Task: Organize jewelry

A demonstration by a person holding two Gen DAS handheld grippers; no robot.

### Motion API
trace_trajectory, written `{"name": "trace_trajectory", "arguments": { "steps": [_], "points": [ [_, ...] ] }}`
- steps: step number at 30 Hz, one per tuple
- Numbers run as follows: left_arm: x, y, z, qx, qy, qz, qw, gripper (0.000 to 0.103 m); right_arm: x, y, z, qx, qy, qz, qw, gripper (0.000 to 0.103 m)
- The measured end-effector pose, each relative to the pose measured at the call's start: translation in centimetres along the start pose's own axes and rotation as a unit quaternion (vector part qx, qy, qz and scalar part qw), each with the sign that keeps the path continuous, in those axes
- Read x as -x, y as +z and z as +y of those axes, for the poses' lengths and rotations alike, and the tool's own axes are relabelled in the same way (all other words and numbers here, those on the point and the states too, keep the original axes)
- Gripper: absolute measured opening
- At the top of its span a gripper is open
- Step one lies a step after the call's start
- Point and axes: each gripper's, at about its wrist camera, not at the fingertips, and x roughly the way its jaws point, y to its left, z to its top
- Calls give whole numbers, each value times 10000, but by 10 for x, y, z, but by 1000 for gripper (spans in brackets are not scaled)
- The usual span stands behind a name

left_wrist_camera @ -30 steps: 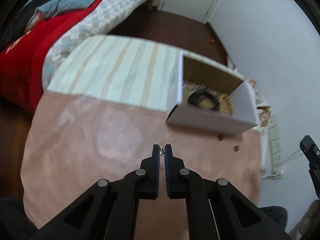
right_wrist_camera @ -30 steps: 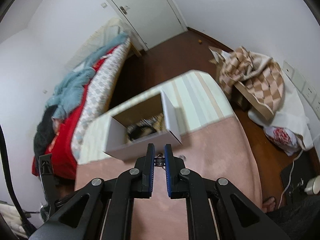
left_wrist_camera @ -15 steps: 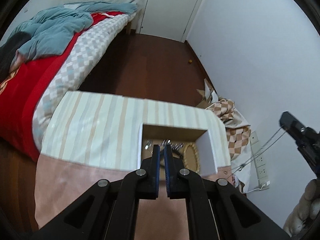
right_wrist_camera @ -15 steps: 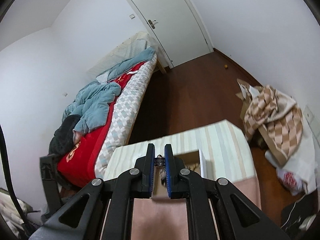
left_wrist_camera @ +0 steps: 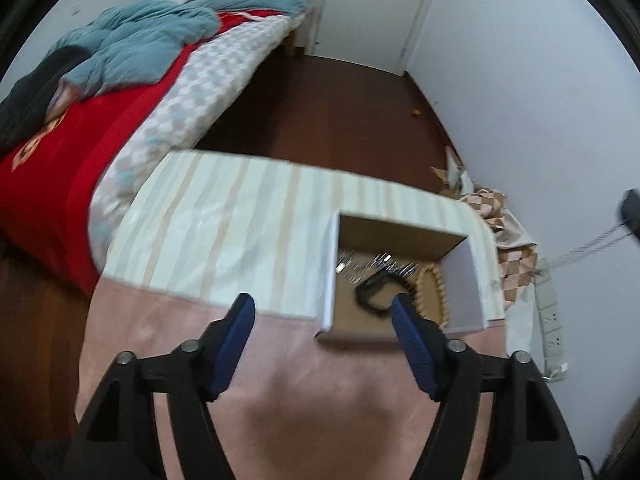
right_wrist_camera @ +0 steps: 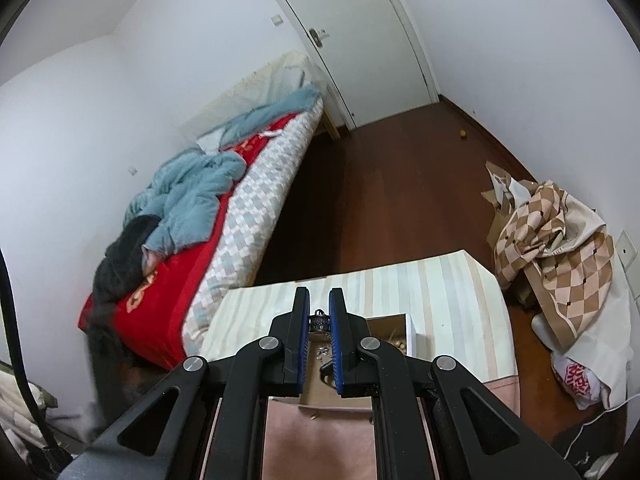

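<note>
Above the box [left_wrist_camera: 400, 236], the left gripper [left_wrist_camera: 320, 308] is opening, nothing between its jaws. The right gripper [right_wrist_camera: 319, 300] pinches a small dark charm [right_wrist_camera: 319, 321].

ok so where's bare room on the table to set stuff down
Striped cloth left of the box is bare, and so is the pink cloth in front of it. Inside the box is crowded: black band, beaded ring, small silver bits.

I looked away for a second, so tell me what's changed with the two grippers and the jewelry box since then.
The left gripper carried a tiny gold piece over the open jewelry box; its jaws are now opening, nothing between them. The right gripper rose over the box. Unchanged: its jaws stay shut on a small dark charm.
</note>
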Motion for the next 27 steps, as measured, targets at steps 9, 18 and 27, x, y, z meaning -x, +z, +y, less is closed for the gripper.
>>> {"name": "trace_trajectory", "arguments": {
  "steps": [9,18,27],
  "points": [
    [-63,-58,-3,18,378,601,9975,69,39,-54,-6,-104,-230,-113,9996,10],
    [-109,-71,-26,-321,573,769,9949,67,-3,-142,-68,-757,-960,569,9909,10],
    [-115,-69,-53,-942,623,485,9924,10,-31,-166,-94,-862,-1231,857,9849,10]
  ]
}}
